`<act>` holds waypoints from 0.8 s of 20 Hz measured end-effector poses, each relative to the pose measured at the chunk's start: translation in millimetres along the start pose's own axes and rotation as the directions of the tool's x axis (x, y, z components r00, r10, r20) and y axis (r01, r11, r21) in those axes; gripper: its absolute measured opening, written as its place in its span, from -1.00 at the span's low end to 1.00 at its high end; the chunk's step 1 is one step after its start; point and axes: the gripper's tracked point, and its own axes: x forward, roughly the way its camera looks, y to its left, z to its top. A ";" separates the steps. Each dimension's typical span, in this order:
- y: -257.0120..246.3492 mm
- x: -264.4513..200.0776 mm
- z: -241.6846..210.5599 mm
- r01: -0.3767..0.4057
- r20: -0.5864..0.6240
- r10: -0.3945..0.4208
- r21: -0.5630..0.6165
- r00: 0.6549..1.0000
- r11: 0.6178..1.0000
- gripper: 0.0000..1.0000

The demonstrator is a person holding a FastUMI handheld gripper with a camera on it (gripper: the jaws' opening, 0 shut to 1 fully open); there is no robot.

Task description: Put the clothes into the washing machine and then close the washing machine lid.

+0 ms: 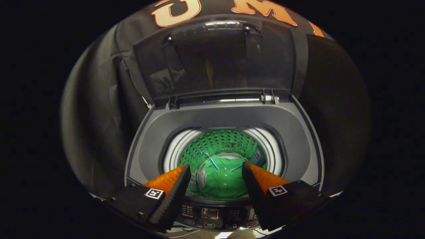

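Gripper [215, 172]: we see the two fingers at the bottom centre of the frame, spread wide apart with nothing between them; they hold nothing. We read the wide gap as the natural stance once a garment has been let go.

Clothes: a green shirt [223, 181] with small buttons and thin blue stripes lies at the bottom of the drum, lower centre of the frame, visible in the gap between the fingers and well below them. It is not touching either finger.

Drum [217, 142]: the perforated wall shows above the shirt; its green tint looks to us like the shirt's colour reflected off the metal, though we cannot be sure.

Washing machine [225, 116]: the grey top surround fills the middle of the frame, its round mouth open under the gripper.

Lid [215, 63]: dark and see-through, it stands upright in the upper centre, hinged at the back edge and leaning toward the black cloth behind, so that the mouth stays free for loading.

Control panel [212, 215]: it sits at the near edge, bottom centre, between and beneath the finger bases.

Task stage: we judge the loading done for this garment; the lid is not yet closed.

Next need: we judge the gripper must reach up to the lid's top edge and bring it forward and down.
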 end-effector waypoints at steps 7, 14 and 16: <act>16.3 -33.7 77.5 -0.056 0.256 0.064 -0.037 0.965 0.998 0.97; 23.4 -84.0 158.0 -0.077 0.461 0.090 -0.047 0.883 0.996 0.96; 14.5 -100.1 179.5 -0.015 0.495 0.077 -0.129 0.865 0.992 0.96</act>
